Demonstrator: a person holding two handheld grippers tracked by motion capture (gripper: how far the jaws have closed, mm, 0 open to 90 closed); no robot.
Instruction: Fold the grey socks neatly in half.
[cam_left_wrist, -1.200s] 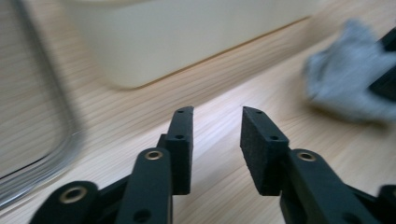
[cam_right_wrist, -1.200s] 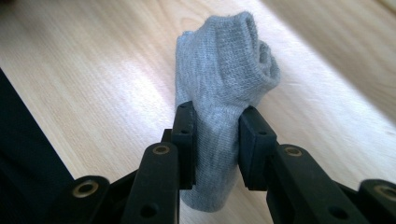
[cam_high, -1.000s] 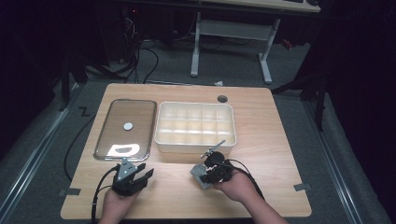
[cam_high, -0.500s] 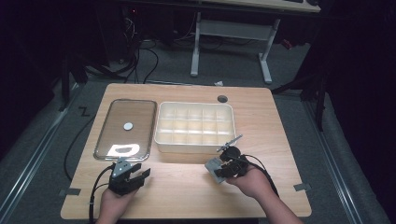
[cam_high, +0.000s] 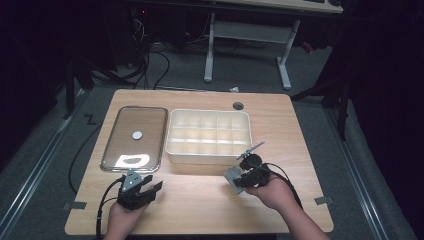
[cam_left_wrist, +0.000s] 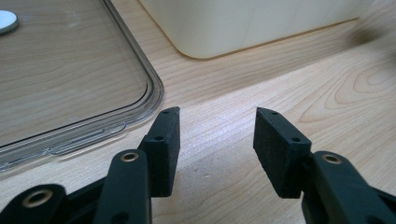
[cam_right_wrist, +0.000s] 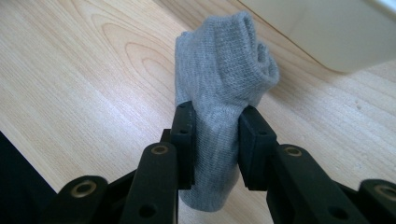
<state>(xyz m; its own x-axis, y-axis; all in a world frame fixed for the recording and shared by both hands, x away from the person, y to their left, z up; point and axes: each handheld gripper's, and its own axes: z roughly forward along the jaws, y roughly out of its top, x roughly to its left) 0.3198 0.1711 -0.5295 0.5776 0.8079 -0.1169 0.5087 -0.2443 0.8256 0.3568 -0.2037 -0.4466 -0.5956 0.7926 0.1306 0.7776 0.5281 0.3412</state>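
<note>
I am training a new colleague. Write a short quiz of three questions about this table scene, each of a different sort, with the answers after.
1. True or false: the right gripper is shut on a grey sock.
2. Multiple choice: what lies between the pads of the left gripper? A) a coin B) nothing, only bare table C) the sock
3. Short answer: which thing lies to the left of the white divided box in the high view?

Key
1. True: both pads press the sock's sides.
2. B: the jaws have just been opening and stand apart over the wood.
3. The clear lid, flat on the table with a small white disc on it.
</note>
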